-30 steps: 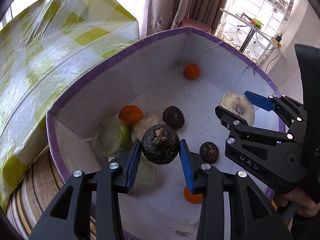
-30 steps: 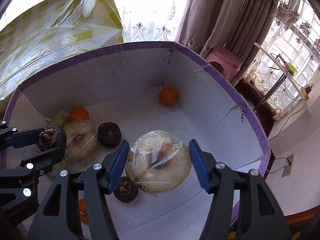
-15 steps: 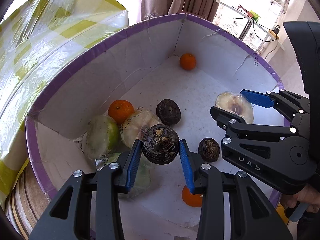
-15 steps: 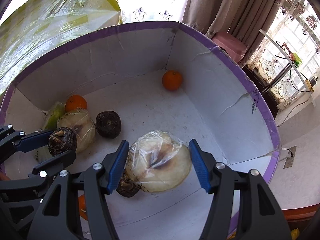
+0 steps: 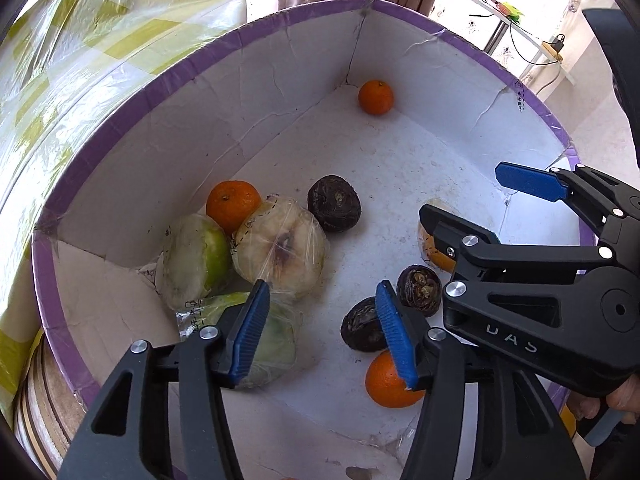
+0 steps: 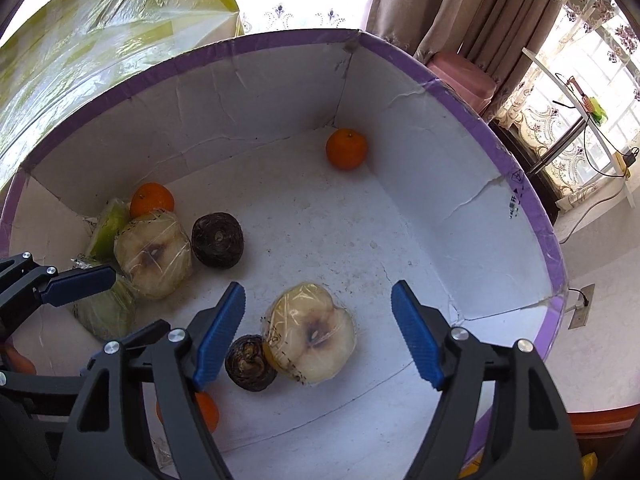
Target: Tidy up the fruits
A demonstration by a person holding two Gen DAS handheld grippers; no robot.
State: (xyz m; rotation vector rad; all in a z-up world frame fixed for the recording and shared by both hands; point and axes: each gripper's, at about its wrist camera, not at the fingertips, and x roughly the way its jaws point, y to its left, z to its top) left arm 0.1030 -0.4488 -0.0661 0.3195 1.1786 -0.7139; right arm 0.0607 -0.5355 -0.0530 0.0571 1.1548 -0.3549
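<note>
A white cardboard box with a purple rim point(image 5: 440, 36) point(image 6: 460, 92) holds the fruit. My left gripper point(image 5: 320, 332) is open and empty above its near part. A dark round fruit point(image 5: 362, 330) lies just below it, beside another point(image 5: 418, 290). My right gripper point(image 6: 318, 332) is open and empty above a wrapped pale half fruit point(image 6: 314, 338) on the box floor. The right gripper also shows in the left wrist view point(image 5: 476, 196). Wrapped pale and green fruits point(image 5: 280, 246) point(image 5: 196, 256), oranges point(image 5: 232, 204) point(image 5: 376, 96) point(image 5: 390, 380) and a dark fruit point(image 5: 334, 208) lie in the box.
A yellow-checked plastic cover point(image 5: 80, 60) rises left of the box. Curtains point(image 6: 440, 0), a pink stool point(image 6: 460, 72) and a window stand behind. A striped surface point(image 5: 36, 400) lies under the box at the lower left.
Both grippers have opened. The dark fruit has dropped from the left gripper and the wrapped half fruit from the right gripper onto the box floor.
</note>
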